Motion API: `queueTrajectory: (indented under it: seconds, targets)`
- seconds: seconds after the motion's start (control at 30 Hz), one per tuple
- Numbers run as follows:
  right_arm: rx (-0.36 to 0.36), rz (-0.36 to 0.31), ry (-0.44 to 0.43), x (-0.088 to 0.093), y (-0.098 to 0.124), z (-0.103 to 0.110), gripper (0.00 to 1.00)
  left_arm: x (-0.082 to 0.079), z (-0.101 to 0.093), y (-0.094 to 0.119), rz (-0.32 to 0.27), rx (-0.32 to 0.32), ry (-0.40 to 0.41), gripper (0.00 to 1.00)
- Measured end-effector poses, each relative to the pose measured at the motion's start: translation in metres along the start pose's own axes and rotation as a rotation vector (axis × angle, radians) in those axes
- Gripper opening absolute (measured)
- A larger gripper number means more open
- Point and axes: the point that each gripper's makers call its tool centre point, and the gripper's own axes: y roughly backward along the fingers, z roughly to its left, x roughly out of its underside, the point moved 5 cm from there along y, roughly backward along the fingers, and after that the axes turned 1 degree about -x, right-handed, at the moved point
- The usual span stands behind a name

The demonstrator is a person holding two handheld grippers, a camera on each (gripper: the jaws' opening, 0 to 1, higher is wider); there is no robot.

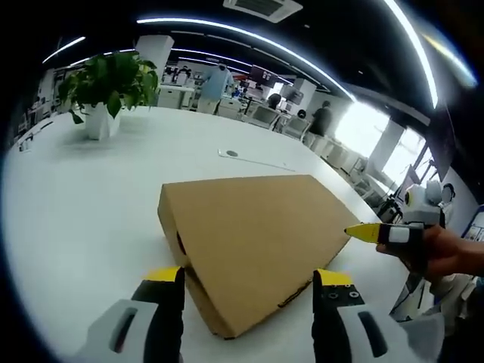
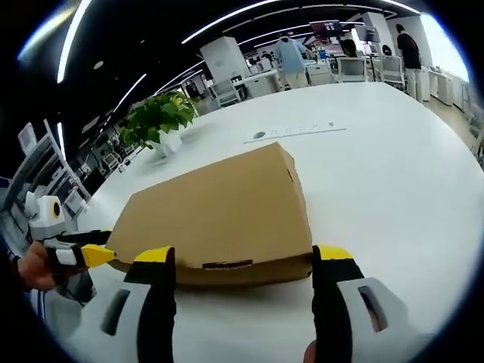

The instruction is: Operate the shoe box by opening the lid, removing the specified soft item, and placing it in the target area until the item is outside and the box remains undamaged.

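The closed cardboard shoe box (image 1: pixel 253 242) lay flat on the white tabletop (image 1: pixel 76 219). Both hand-held grippers, left (image 1: pixel 249 291) and right (image 2: pixel 243 265), hovered at its edges, jaws spread wide. A potted plant (image 1: pixel 106 87) stood well apart.

Both views are bright and evenly lit. Light comes from long ceiling strip lights (image 1: pixel 249 34), which bend into arcs across the top of each frame through fisheye distortion. Windows (image 1: pixel 378 140) at the right of the left gripper view are overexposed. The white table (image 2: pixel 393 174) reflects strongly, with mild glare. The cardboard box (image 1: pixel 253 242) casts only a thin, soft shadow along its lower edge. Focus is sharp centrally; far background detail is softer and compressed at the edges.
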Motion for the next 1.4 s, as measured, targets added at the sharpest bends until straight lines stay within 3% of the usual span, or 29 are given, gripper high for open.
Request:
queueTrajectory:
  seconds: [0.17, 0.4, 1.17, 1.33, 1.4]
  targets:
    - [0.008, 0.037, 0.057, 0.002, -0.001, 0.005, 0.73, 0.001, 0.001, -0.001, 0.013, -0.012, -0.037, 0.66]
    - [-0.001, 0.044, 0.06, 0.007, -0.001, 0.016, 0.73, 0.001, 0.014, 0.007, 0.007, -0.008, -0.027, 0.62]
    - [-0.082, 0.093, 0.111, 0.025, -0.016, 0.084, 0.7, 0.019, 0.062, 0.061, 0.002, -0.06, 0.005, 0.63]
    - [-0.116, 0.104, 0.174, 0.029, -0.015, 0.084, 0.64, 0.019, 0.067, 0.068, -0.025, -0.043, 0.067, 0.65]
    - [-0.136, 0.091, 0.152, 0.028, -0.014, 0.083, 0.64, 0.021, 0.066, 0.069, -0.028, -0.033, 0.054, 0.66]
